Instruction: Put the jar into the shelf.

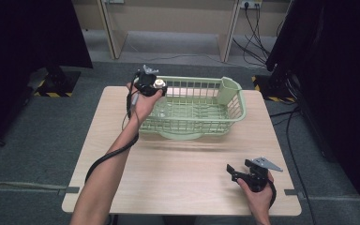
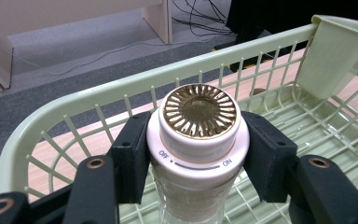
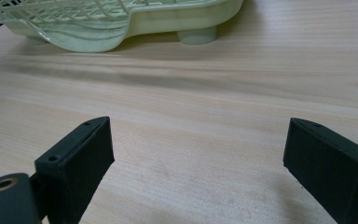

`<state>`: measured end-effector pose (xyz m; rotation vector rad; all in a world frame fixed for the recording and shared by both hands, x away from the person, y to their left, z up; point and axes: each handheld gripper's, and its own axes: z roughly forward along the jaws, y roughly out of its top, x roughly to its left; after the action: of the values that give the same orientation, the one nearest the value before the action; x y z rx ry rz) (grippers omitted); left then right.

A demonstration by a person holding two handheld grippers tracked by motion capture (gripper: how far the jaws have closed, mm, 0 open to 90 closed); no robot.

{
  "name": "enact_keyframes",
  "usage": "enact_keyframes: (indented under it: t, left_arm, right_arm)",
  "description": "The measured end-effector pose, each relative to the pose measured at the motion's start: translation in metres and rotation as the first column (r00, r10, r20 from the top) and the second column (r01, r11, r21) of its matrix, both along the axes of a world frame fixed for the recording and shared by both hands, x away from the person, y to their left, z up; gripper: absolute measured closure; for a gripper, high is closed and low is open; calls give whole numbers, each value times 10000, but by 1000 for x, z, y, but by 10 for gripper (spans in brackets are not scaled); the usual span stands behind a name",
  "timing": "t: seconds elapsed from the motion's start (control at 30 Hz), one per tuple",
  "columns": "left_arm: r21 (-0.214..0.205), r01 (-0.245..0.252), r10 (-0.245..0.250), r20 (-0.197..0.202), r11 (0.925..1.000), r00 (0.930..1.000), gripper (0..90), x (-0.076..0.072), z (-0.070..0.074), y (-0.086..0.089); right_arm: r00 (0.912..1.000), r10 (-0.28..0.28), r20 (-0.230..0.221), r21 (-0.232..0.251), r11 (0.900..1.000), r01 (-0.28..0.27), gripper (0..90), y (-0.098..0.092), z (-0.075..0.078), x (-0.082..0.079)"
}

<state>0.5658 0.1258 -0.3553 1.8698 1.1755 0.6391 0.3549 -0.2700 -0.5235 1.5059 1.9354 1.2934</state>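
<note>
Two grippers in play, one loaded and one idle. Left gripper [image 2: 198,154] clamped on a clear jar [image 2: 193,200] just under its white shaker lid [image 2: 199,126], pads [image 2: 131,154] pressed against the lid's collar on both sides, gold vented top facing up, OFF and ON markings turned toward the camera. Held at the left end of the pale green basket [image 1: 236,110], above its floor by the look of the left gripper view, though contact with the grid below cannot be told from here. Right gripper [image 3: 198,172] resting low over the bare wooden table [image 1: 183,173] near the front right corner, jaws spread wide with nothing between them, well apart from the basket.

Likely trouble: grip sitting on a smooth round collar rather than the jar body, so a tilt or a quick move could let the jar slide or twist out of the pads. Release from too high might tip it over on the ribbed floor or knock it against the wire wall. Basket itself light and unsteadied by the far hand, so a nudge against the rim could push it across the table.

Inside the basket: nothing else visible on the grid floor. Small cutlery cup [image 2: 338,51] hooked in the far right corner, interior hidden.
</note>
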Motion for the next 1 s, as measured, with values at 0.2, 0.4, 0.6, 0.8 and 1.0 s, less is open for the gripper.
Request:
enact_keyframes:
  t: [0.2,0.4,0.6,0.8,1.0]
  left_arm:
    - [97,-40,41,-86,9999,10000,458,1,-4,0]
    - [201,-83,86,-141,9998,9999,458,2,-8,0]
    - [365,-25,31,-150,9993,9999,458,2,-11,-1]
    - [507,-64,62,47,9987,10000,399,1,-12,-4]
    - [638,72,-101,447,9979,9989,213,-5,-7,-2]
  right_arm:
    - [10000,1,10,4,10000,-1,87,0,0,0]
    - [10000,6,16,-6,10000,-6,87,0,0,0]
    - [10000,13,7,-10,10000,-13,88,0,0,0]
    - [10000,15,6,-16,10000,-15,87,0,0,0]
    - [10000,30,5,-42,10000,-30,87,1,0,0]
